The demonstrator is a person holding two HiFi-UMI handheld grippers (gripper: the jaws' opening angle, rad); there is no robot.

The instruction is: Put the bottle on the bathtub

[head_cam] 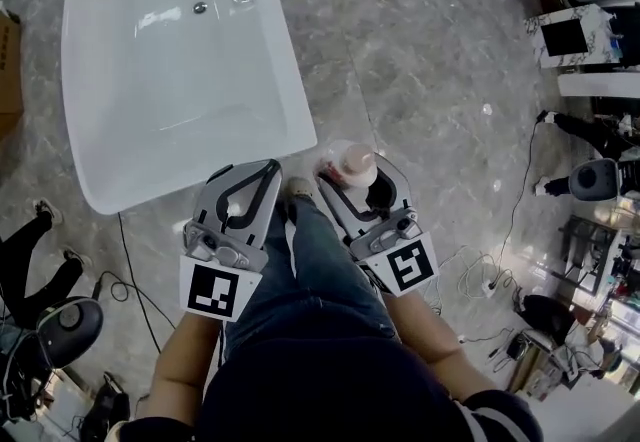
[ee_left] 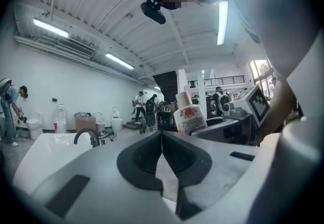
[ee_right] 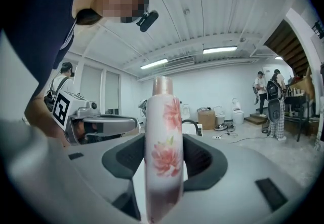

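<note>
Overhead, the white bathtub [head_cam: 180,175] fills the upper left of the frame, with no bottle on its rim. The bottle [head_cam: 355,166] is at centre, pinched by the right gripper [head_cam: 360,182], just off the tub's lower right corner. In the left gripper view, the left gripper [ee_left: 162,137] is pressed together on nothing. In the right gripper view, the flowered bottle stands upright mid-frame between the jaws. By my judgement the pick-up is done; carrying over and setting down are left.

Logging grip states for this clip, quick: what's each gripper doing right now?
Left gripper: closed, empty.
Right gripper: closed on the floral bottle.
</note>
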